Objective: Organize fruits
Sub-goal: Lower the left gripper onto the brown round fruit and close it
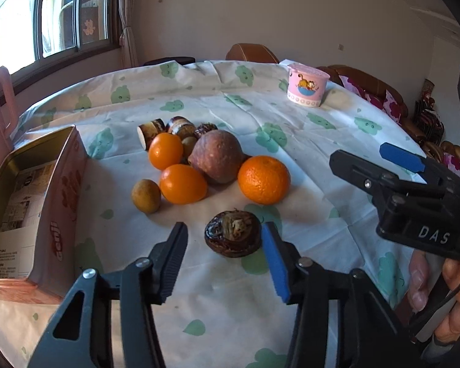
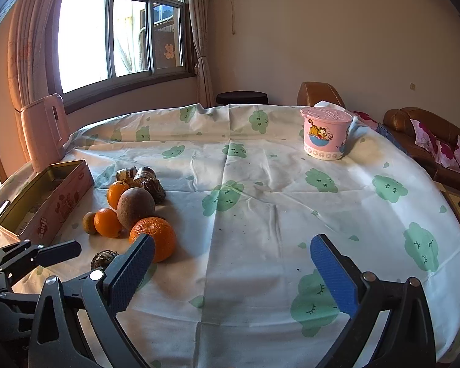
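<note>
A dark brown water chestnut (image 1: 233, 237) lies on the tablecloth between the tips of my open left gripper (image 1: 224, 230), untouched; it also shows in the right wrist view (image 2: 102, 259). Behind it is a heap of fruit: a large orange (image 1: 263, 179), two small oranges (image 1: 183, 184) (image 1: 165, 151), a brown round fruit (image 1: 216, 160), a small yellow-brown fruit (image 1: 145, 195) and several dark chestnut pieces (image 1: 181, 127). My right gripper (image 2: 231, 253) is open and empty over bare cloth right of the heap; it shows in the left wrist view (image 1: 383, 159).
An open pink tin box (image 1: 43, 190) with a leaflet inside stands left of the fruit. A pink lidded tub (image 2: 325, 133) stands far right on the table. A pink kettle (image 2: 44, 132) is behind the tin. Sofa (image 2: 429, 141) beyond the table's right edge.
</note>
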The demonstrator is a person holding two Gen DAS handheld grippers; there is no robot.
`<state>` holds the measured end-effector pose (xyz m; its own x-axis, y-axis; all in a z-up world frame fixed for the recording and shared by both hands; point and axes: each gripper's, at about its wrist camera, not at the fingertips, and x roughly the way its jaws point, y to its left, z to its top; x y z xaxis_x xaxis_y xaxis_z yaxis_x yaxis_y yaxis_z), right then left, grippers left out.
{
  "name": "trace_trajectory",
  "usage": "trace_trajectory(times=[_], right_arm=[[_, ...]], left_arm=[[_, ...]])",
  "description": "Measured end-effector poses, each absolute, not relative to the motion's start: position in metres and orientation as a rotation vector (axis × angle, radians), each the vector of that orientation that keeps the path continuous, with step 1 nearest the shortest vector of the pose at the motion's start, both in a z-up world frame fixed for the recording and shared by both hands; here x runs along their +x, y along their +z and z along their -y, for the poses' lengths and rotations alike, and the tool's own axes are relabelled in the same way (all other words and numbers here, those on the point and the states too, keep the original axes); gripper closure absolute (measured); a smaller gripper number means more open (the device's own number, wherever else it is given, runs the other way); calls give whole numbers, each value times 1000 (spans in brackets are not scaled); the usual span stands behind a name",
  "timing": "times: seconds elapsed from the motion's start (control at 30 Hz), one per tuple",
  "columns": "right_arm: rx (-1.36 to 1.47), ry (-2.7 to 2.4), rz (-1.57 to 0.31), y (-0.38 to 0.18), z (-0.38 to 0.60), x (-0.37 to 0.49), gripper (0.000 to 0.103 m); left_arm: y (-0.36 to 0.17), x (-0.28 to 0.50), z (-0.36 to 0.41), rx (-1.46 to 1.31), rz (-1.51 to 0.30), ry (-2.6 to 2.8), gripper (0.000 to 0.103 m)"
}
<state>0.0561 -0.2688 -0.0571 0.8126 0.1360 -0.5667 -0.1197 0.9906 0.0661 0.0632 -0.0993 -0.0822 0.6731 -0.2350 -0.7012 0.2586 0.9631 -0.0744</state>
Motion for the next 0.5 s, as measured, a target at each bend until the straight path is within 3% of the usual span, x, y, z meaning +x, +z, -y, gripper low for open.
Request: trace_trajectory(times=[0.27, 0.5], right_arm=[[28, 165, -610, -60, 264, 57, 1], [-1, 199, -610, -60, 247, 61, 3]], left_arm=[[-87, 66, 102, 57, -820, -317, 59], [-71, 58, 70, 50, -688, -186, 59]])
